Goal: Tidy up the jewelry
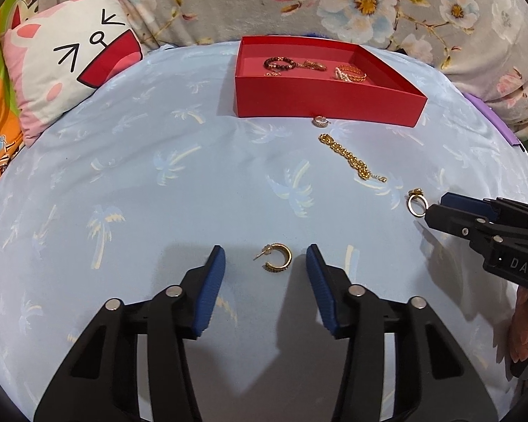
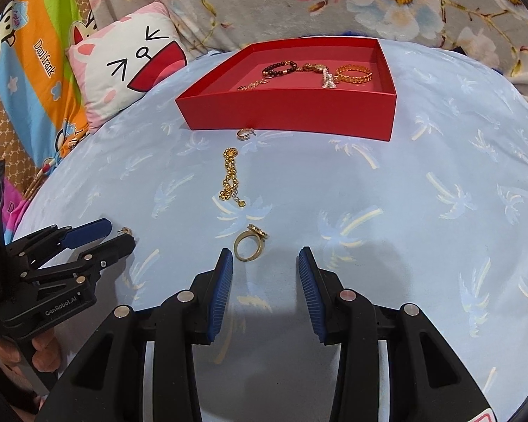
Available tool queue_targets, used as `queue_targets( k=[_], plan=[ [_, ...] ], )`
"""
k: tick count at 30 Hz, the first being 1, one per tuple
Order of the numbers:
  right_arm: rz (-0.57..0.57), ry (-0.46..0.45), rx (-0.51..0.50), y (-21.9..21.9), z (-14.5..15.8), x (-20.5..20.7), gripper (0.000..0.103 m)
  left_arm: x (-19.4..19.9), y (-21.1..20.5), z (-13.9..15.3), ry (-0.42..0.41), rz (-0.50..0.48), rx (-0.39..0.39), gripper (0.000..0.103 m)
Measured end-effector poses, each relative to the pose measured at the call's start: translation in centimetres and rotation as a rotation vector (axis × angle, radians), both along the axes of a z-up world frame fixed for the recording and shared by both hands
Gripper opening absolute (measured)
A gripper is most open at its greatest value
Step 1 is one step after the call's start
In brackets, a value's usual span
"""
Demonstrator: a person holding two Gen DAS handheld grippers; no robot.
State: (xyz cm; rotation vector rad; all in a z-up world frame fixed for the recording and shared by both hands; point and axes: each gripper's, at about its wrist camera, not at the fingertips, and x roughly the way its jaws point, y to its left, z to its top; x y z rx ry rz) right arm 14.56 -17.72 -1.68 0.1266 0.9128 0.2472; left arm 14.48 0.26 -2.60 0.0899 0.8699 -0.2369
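A red tray at the back of the blue bedsheet holds several bracelets and small pieces. On the sheet lie a gold hoop earring, a gold chain bracelet, a gold ring and a small silver hoop against the tray's front wall. My left gripper is open with the gold hoop earring between its fingertips. My right gripper is open, the gold ring just ahead of its left fingertip.
A cat-face pillow lies at the back left beside a colourful cartoon cloth. A grey floral blanket runs along the back. A purple item sits at the sheet's right edge.
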Motion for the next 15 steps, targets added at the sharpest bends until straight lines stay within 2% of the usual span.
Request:
queue_targets(
  k=[5, 12, 15],
  plan=[
    [-0.006, -0.002, 0.001, -0.1, 0.0, 0.0, 0.039, 0.0, -0.4, 0.1, -0.007, -0.015, 0.004, 0.020],
    [-0.003, -0.016, -0.024, -0.1, 0.8, 0.7, 0.039, 0.6, -0.2, 0.4, 0.022, -0.040, -0.064, 0.020],
    [0.021, -0.026, -0.036, 0.4, 1.5, 2.0, 0.039, 1.3, -0.1, 0.9, 0.001, -0.035, -0.062, 0.020]
  ],
)
